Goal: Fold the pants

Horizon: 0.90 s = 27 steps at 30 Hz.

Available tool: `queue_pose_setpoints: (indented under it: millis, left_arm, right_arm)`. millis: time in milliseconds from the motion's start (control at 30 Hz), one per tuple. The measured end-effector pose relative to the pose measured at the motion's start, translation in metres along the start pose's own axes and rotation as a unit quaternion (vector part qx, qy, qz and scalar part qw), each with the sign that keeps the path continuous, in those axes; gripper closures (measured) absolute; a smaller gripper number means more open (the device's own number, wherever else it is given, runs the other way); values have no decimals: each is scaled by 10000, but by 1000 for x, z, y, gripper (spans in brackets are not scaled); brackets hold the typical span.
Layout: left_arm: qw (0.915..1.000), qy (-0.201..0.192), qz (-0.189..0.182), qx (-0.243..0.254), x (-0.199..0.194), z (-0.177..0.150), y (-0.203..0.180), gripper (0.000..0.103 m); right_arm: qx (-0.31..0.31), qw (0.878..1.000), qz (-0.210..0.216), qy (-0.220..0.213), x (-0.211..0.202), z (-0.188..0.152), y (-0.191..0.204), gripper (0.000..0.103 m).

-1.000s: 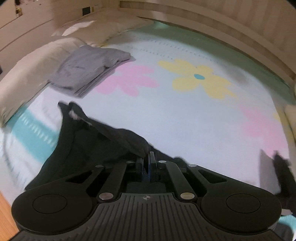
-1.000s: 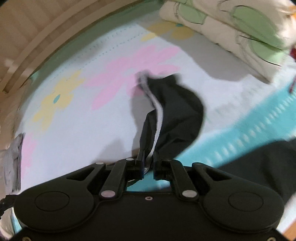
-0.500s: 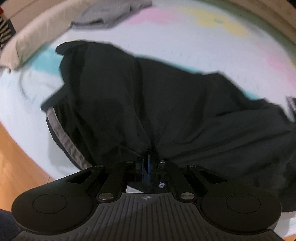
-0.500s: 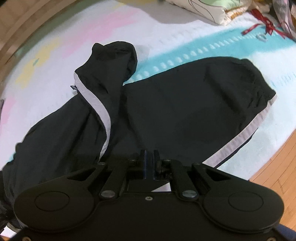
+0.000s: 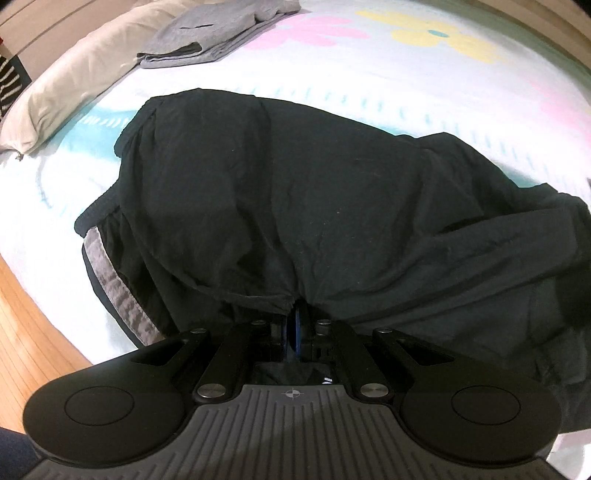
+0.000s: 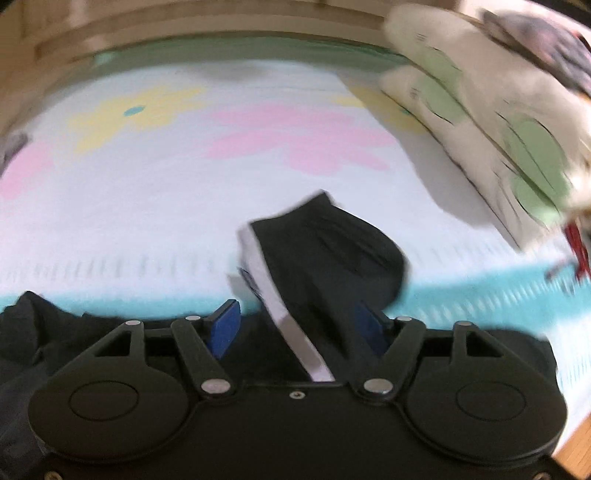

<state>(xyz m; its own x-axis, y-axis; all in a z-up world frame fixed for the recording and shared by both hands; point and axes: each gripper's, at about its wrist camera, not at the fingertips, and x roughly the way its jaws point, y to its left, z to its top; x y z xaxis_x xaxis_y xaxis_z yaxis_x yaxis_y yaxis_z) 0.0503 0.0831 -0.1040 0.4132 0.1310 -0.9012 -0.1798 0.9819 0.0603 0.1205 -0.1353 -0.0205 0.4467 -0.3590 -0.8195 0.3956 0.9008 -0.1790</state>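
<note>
Left wrist view: your left gripper (image 5: 294, 325) pinches near edge of black pants (image 5: 295, 206), anchoring bulk spread on bedsheet (image 5: 388, 74). Right gripper (image 6: 295, 325) fingers wide, striped leg end (image 6: 325, 251) between them, apparently unclamped.

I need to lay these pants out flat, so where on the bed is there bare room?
Free: the flowered sheet beyond the black pants, between the gray folded clothes and the green-patterned bedding. Crowded: the near edge, where the pants lie bunched, left gripper shut on them, right gripper open around a leg end.
</note>
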Motion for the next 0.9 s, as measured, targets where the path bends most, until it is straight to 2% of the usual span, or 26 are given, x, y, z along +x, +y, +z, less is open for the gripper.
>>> queue_pose_setpoints:
  millis: [167,267,300,333,367,433,533,667,767,900]
  left_arm:
    - [10000,19,-84,-48,-3,-2,-1,99]
    - [9999,14,-103,-39,1,0,4,99]
    - [9999,9,-111,-33,3,-1,6,99]
    - [9999,9,-121,-35,2,0,7,99]
    - [9999,7,-138,-46,9,-3,9,99]
    - [9998,2,-168,-45,8,-5,11,99]
    - [9998,-13,-216,-48,6,-9,13,99]
    - [9996,-13,-279,-81,5,-10,18,99]
    - [9995,-7,-318,-78,3,-11,21,99]
    - [9994,-32,-358,23,0,-15,21,99]
  right_arm:
    - [-393,9986,-301,181,50,15,38,36]
    - [-635,9956,-591,365,73,11,49,41]
    - [-696,9945,-648,443,79,10,50,56]
    - [-733,9935,-684,532,84,9,50,90]
    - [-696,9941,-590,578,84,9,48,97]
    - [-471,9965,-472,512,73,12,37,97]
    - [-105,9993,-310,174,36,16,4,97]
    - [567,9983,-88,35,-14,10,-65,97]
    - [1226,9923,-137,68,-42,-9,-129,96]
    - [1855,9809,-419,410,-43,-56,-192,97]
